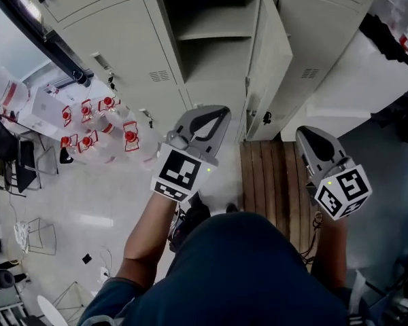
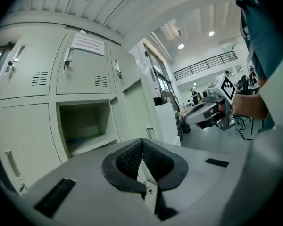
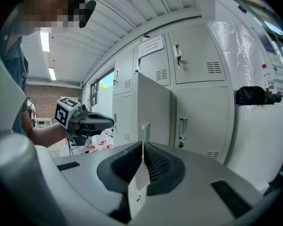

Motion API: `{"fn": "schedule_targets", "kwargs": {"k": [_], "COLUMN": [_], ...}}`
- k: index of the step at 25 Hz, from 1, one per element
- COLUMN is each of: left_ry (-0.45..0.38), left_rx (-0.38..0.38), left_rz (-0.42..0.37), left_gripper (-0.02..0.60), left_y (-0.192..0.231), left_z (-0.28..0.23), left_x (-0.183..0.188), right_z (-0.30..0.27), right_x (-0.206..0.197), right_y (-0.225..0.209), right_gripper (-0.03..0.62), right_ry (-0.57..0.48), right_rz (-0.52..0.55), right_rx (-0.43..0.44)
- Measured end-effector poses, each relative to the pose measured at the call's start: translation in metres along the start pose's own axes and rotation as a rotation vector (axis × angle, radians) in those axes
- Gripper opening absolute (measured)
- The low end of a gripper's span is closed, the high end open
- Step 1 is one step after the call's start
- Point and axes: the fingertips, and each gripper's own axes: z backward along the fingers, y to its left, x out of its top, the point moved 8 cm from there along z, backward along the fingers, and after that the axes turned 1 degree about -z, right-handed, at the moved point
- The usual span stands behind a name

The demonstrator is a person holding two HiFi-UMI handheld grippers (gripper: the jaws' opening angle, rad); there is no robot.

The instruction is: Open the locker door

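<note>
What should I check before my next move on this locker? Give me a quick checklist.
1. Locker door swung out from its compartment: ok.
2. Left gripper shut with nothing between its jaws: ok.
3. Right gripper shut with nothing between its jaws: ok.
4. Both grippers held apart from the door, touching nothing: ok.
5. Door opened as far as it will go: cannot tell.
6. Nothing stored on the shelf inside: cannot tell, the upper part is dark.
</note>
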Motion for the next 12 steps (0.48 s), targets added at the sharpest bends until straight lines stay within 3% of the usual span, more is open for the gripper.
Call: {"fn": "schedule_targets", "kwargs": {"k": [12], "left_ry": [-0.038], "left_rx": [0.122], "left_rz": [0.007], "left_gripper": [0.017], "left_y": [0.036], "left_z": [0.075], "left_x": [0.017], "right_z": [-0.022], "right_x": [0.009], "right_y": [0.019], "right_gripper": [0.037], "right_ry": [-0.016], "right_rz": [0.019], "right_rx": [0.095]}}
